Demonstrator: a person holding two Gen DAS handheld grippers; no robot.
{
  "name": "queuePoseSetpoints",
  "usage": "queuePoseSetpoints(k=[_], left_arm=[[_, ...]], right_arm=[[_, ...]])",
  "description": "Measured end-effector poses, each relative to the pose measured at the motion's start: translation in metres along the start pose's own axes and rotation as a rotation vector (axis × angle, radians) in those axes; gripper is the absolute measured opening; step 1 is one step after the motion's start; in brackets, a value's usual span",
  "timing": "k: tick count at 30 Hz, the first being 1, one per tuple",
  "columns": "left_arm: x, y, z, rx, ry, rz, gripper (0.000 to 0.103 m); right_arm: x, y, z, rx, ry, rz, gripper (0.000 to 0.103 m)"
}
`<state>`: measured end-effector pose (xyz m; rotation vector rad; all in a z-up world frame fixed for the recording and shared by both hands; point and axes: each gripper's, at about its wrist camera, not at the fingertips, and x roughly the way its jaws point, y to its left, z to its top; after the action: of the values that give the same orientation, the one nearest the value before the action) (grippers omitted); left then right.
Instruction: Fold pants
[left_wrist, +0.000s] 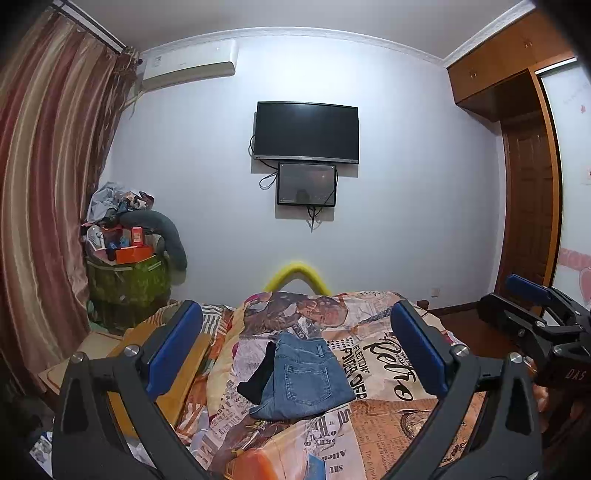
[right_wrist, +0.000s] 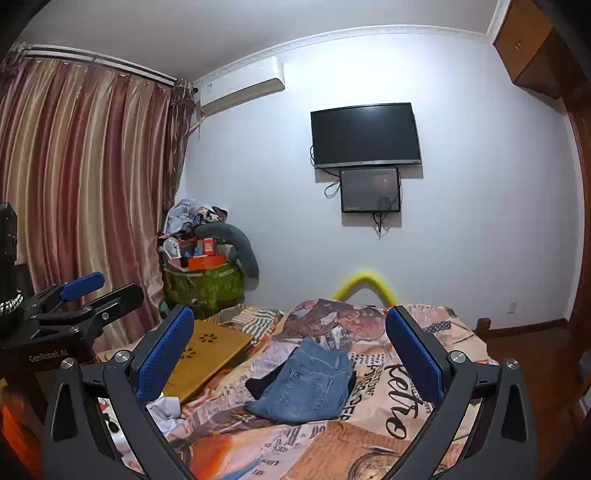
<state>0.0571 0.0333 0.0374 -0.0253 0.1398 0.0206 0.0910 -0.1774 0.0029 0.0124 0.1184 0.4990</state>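
Observation:
Folded blue jeans (left_wrist: 304, 380) lie on the printed bedspread (left_wrist: 384, 417) with a back pocket facing up, and a black garment (left_wrist: 258, 380) sticks out from under their left side. In the right wrist view the jeans (right_wrist: 308, 384) lie in the same compact fold. My left gripper (left_wrist: 295, 347) is open and empty, held above and in front of the jeans. My right gripper (right_wrist: 290, 347) is open and empty at a similar height. Each gripper shows at the edge of the other's view: the right gripper (left_wrist: 532, 306) and the left gripper (right_wrist: 92, 291).
A wooden lap board (right_wrist: 207, 358) lies on the bed left of the jeans, with white crumpled cloth (right_wrist: 166, 410) near it. A green hamper (right_wrist: 203, 284) piled with clutter stands by the curtain (right_wrist: 85, 192). A TV (left_wrist: 306, 133) hangs on the far wall. A wardrobe (left_wrist: 524, 184) stands to the right.

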Motion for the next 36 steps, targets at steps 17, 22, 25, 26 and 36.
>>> queuePoseSetpoints(k=[17, 22, 25, 26, 36], left_arm=[[0.007, -0.006, -0.006, 0.012, 0.012, 0.003, 0.103], [0.007, -0.005, -0.007, 0.014, 0.015, -0.004, 0.103], [0.008, -0.005, -0.007, 0.016, 0.017, -0.008, 0.103], [0.009, -0.005, -0.007, 0.015, 0.018, -0.011, 0.103], [0.013, -0.004, -0.008, 0.009, 0.031, -0.042, 0.103]], right_arm=[[0.001, -0.005, -0.002, 0.021, 0.029, -0.016, 0.103], [0.001, -0.007, -0.002, 0.029, 0.032, -0.018, 0.103], [0.001, -0.007, -0.002, 0.033, 0.033, -0.018, 0.103], [0.001, -0.007, -0.002, 0.032, 0.033, -0.019, 0.103], [0.000, -0.009, -0.002, 0.028, 0.038, -0.030, 0.103]])
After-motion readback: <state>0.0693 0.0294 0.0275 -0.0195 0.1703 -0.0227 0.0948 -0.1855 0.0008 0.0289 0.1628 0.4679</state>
